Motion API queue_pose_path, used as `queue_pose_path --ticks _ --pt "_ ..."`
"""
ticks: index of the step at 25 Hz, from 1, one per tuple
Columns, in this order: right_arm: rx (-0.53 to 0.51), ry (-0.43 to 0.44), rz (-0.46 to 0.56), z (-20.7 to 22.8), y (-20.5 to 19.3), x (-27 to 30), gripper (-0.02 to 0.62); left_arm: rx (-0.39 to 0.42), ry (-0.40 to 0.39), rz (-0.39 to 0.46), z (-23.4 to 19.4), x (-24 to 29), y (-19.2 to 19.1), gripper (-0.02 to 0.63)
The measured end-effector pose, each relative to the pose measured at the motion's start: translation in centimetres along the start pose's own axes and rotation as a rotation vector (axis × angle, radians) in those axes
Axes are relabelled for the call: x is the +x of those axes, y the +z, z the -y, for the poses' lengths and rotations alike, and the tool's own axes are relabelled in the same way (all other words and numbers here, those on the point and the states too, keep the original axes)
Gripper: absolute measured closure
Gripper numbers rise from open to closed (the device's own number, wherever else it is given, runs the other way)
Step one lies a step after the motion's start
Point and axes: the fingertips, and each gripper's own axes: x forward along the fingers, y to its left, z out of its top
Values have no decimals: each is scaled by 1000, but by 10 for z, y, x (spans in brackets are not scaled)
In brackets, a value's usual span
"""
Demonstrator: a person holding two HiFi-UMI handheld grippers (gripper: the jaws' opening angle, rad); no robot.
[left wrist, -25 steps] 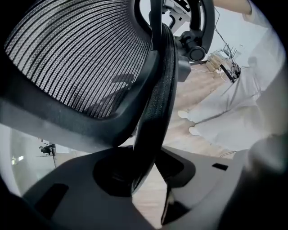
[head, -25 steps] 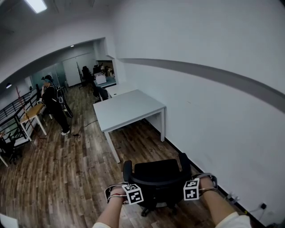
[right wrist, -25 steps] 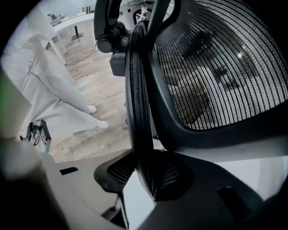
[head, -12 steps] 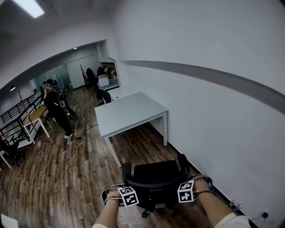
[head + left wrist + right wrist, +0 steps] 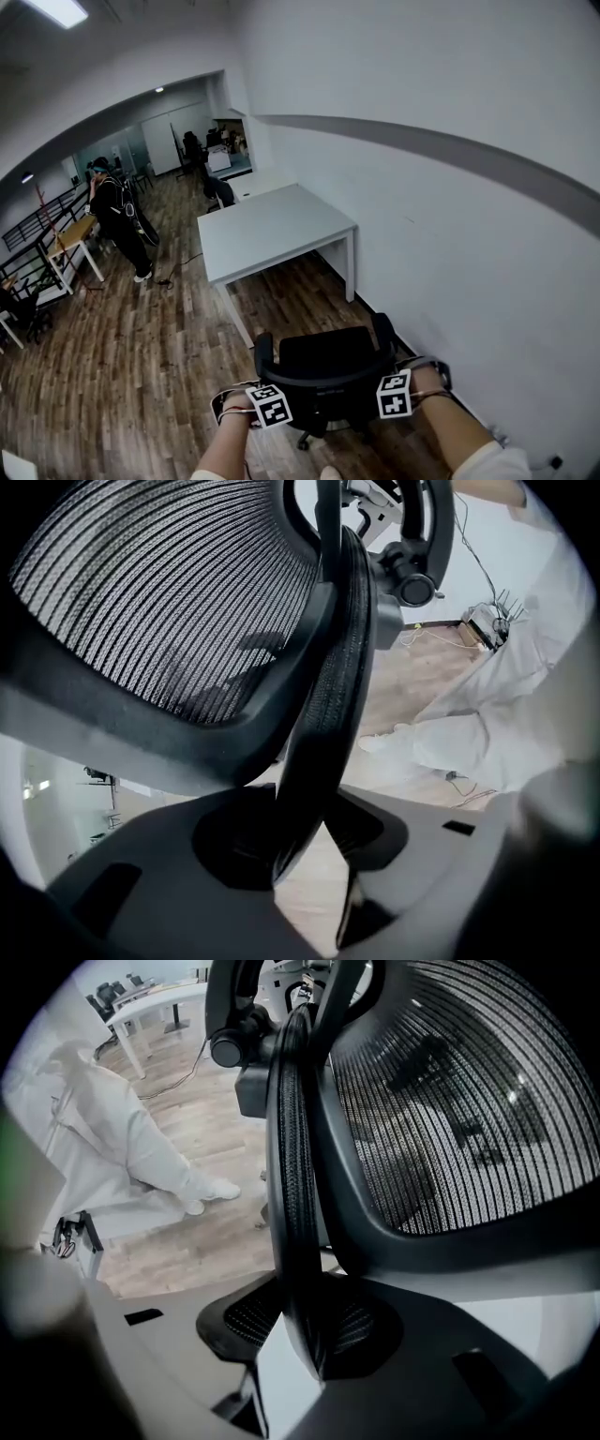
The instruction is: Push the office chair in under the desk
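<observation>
A black office chair (image 5: 325, 361) with a mesh back stands on the wood floor, a short way in front of the white desk (image 5: 272, 230) against the right wall. My left gripper (image 5: 277, 392) is shut on the left side of the backrest's top edge. My right gripper (image 5: 384, 382) is shut on its right side. In the left gripper view the backrest rim (image 5: 323, 696) runs down between the jaws of the left gripper (image 5: 300, 855). The right gripper view shows the same rim (image 5: 291, 1147) pinched in the right gripper (image 5: 305, 1335). The chair's seat faces the desk.
The white wall (image 5: 450, 244) runs close along the chair's right side, with cables (image 5: 553, 461) at its foot. A person (image 5: 117, 211) stands at the far left near a wooden table (image 5: 70, 239). More desks and chairs (image 5: 220, 183) stand behind the white desk.
Both grippers and the chair have moved forward towards the desk. The grip on the backrest has stayed the same.
</observation>
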Motion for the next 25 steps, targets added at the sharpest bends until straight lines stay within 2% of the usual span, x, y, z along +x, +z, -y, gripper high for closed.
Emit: queue_pose_path --ticks 9,13,25 --pt "-34 -4 -7 58 -13 27 459 -6 -5 15 -40 12 25 453" --pt "-49 -12 -13 95 -19 40 459 -8 21 23 -70 18 39 456" --pt "-89 -15 -1 177 -23 76 457 -16 4 -23 -132 38 58 468"
